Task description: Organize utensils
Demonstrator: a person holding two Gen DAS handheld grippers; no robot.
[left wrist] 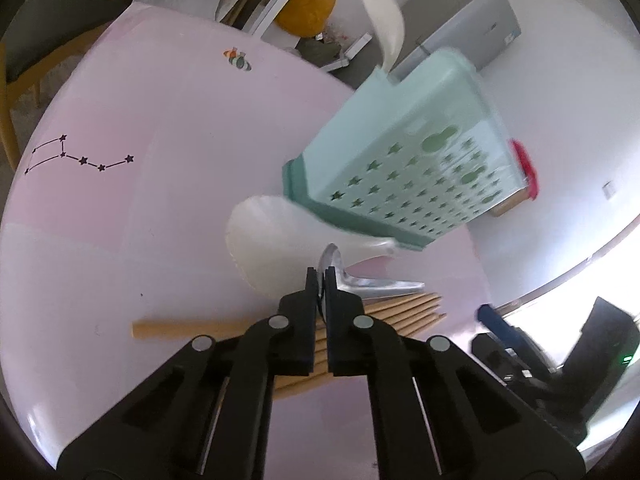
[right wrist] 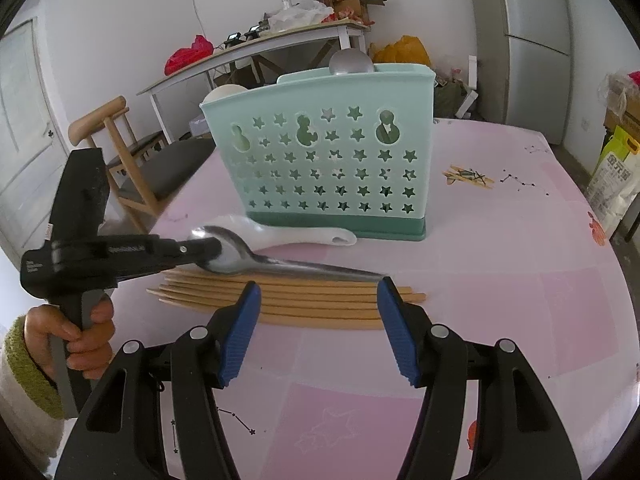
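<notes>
A metal spoon (left wrist: pixel 372 285) (right wrist: pixel 288 267) lies across a bundle of wooden chopsticks (left wrist: pixel 404 310) (right wrist: pixel 304 306) on the pink table. My left gripper (left wrist: pixel 321 276) (right wrist: pixel 214 249) is shut on the spoon's bowl, which sticks up between its black fingers. A white ceramic spoon (left wrist: pixel 268 240) (right wrist: pixel 288 236) lies just behind, in front of the mint-green star-holed utensil holder (left wrist: pixel 400 168) (right wrist: pixel 332 160). The holder stands upright with a grey spoon and a white one in it. My right gripper (right wrist: pixel 318 300) hangs open over the chopsticks, its blue pads wide apart and touching nothing.
A person's hand (right wrist: pixel 80 336) in a green cuff holds the left gripper's handle. Small sticks (right wrist: pixel 468 178) lie at the right of the table (right wrist: pixel 520 280). A wooden chair (right wrist: pixel 120 152), a cluttered side table (right wrist: pixel 280 42) and a fridge (right wrist: pixel 532 40) stand beyond.
</notes>
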